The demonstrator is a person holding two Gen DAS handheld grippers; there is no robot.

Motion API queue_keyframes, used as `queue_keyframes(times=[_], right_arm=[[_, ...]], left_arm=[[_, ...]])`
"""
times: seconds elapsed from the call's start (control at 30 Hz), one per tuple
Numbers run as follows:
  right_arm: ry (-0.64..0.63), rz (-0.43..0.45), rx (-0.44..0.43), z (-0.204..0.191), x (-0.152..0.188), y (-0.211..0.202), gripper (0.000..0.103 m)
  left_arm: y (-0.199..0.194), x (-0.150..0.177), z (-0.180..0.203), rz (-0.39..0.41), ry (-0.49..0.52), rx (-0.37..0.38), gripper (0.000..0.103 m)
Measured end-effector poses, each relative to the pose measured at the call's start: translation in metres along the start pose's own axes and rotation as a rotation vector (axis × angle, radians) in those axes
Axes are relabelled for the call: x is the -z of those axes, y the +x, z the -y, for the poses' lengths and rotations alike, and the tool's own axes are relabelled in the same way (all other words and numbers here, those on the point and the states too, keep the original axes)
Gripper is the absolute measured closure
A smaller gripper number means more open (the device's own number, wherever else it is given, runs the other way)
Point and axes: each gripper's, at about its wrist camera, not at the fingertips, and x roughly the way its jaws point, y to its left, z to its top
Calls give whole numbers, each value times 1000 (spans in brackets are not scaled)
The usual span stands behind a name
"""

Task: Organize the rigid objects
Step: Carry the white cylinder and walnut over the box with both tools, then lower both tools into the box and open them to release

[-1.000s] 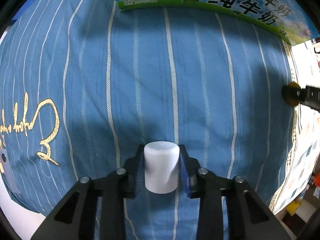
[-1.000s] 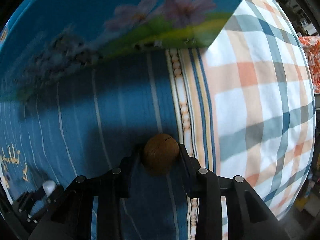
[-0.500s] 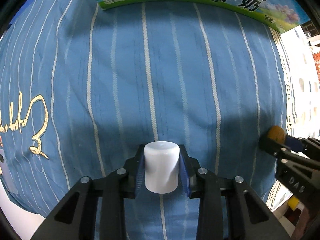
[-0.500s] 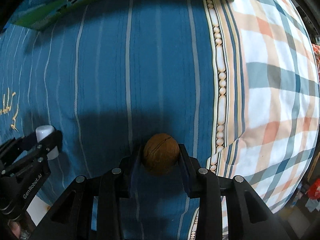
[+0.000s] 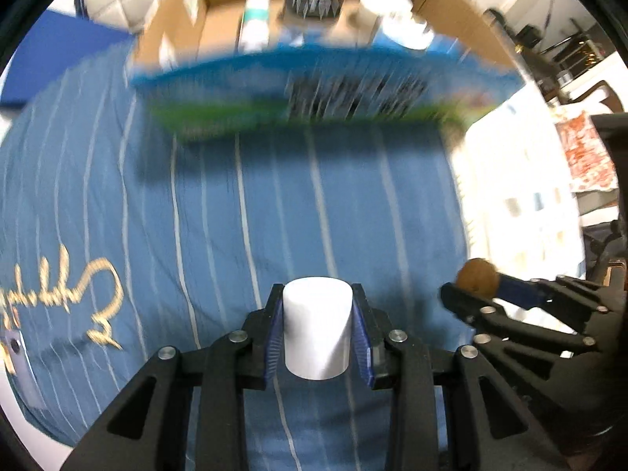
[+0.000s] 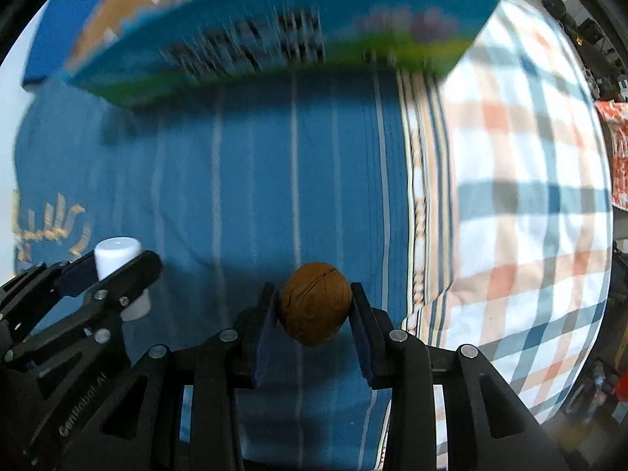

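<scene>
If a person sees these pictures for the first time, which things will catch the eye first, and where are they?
The eye goes first to the white cylinder clamped in the left gripper and the brown walnut clamped in the right gripper, both held over the blue striped cloth. Beyond them, at the top of both views, stands an open cardboard box with a blurred blue and green printed side, with several items inside.

Only "Al" ends blurred lettering on the left hand-held gripper (image 6: 117, 274); the carton's (image 6: 274, 39) print is unreadable.
</scene>
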Motion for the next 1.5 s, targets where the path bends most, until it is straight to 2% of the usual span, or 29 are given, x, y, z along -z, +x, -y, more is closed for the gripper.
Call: queue_keyframes(times=[0.13, 0.27, 0.4, 0.57, 0.73, 0.83, 0.97, 1.23, 1.5], right_arm=[[-6, 88, -42, -4, -18, -46, 65], [-9, 152, -72, 0, -41, -83, 65], [2, 197, -74, 16, -62, -96, 65], [37, 210, -51, 35, -113, -96, 65], [77, 141, -3, 54, -162, -64, 65], [96, 83, 19, 60, -187, -42, 65], [110, 14, 31, 62, -208, -20, 65], [122, -73, 87, 68, -234, 16, 65], [125, -116, 110, 66, -239, 42, 65]], left_arm=[[-48, -20, 9, 101, 23, 37, 74], [-82, -46, -3, 171, 31, 71, 74], [-105, -76, -22, 221, 29, 91, 74], [-104, -130, -42, 243, 11, 114, 74], [-67, -198, -46, 175, 9, 111, 74], [-38, -227, -43, 102, 15, 99, 74], [2, -255, -41, 3, 6, 127, 74], [51, -289, -31, -141, 6, 174, 74], [79, -298, -27, -190, 18, 137, 74]])
